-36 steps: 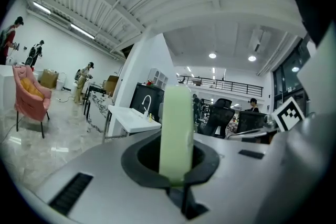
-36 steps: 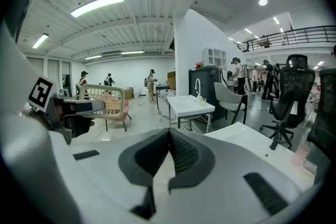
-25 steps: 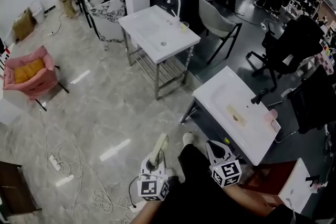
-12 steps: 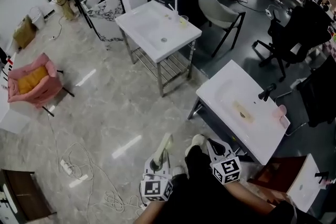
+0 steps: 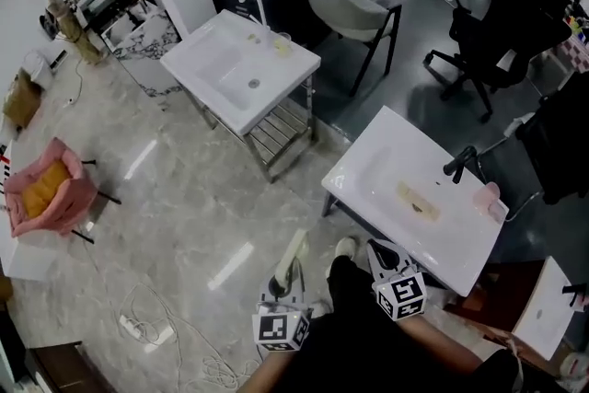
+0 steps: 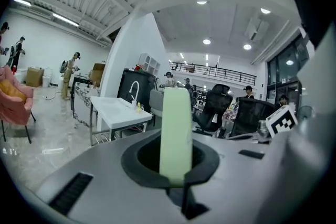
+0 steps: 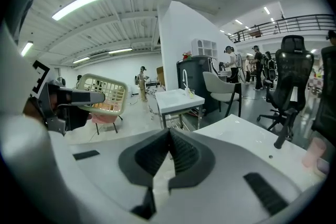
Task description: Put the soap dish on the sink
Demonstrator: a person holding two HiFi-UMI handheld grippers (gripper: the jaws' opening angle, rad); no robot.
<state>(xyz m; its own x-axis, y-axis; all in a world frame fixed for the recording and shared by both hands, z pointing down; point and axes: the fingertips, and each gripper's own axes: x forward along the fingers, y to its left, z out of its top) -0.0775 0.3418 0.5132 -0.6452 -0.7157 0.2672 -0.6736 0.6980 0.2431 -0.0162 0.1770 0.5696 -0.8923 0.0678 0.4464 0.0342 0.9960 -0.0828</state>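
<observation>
A pale green slatted soap dish [image 5: 294, 255] stands on edge in my left gripper [image 5: 279, 283], which is shut on it low in the head view. The left gripper view shows the soap dish [image 6: 176, 131] edge-on between the jaws of the left gripper [image 6: 176, 178]. In the right gripper view the soap dish [image 7: 104, 93] sits at the left, and my right gripper [image 7: 169, 150] is shut with nothing in it. The right gripper [image 5: 383, 253] hangs just short of the near white sink [image 5: 368, 163], whose basin holds a yellowish smear [image 5: 416, 202].
The near sink has a black faucet [image 5: 459, 164] and a pink cup [image 5: 485, 195] at its far side. A second white sink [image 5: 207, 62] with a white faucet stands further off. A grey chair [image 5: 348, 14], black office chairs [image 5: 497, 37] and floor cables [image 5: 147, 327] surround them.
Both grippers have travelled across the floor with me; both sinks have slid left in the head view. The left gripper still holds the soap dish and the right stays shut.
</observation>
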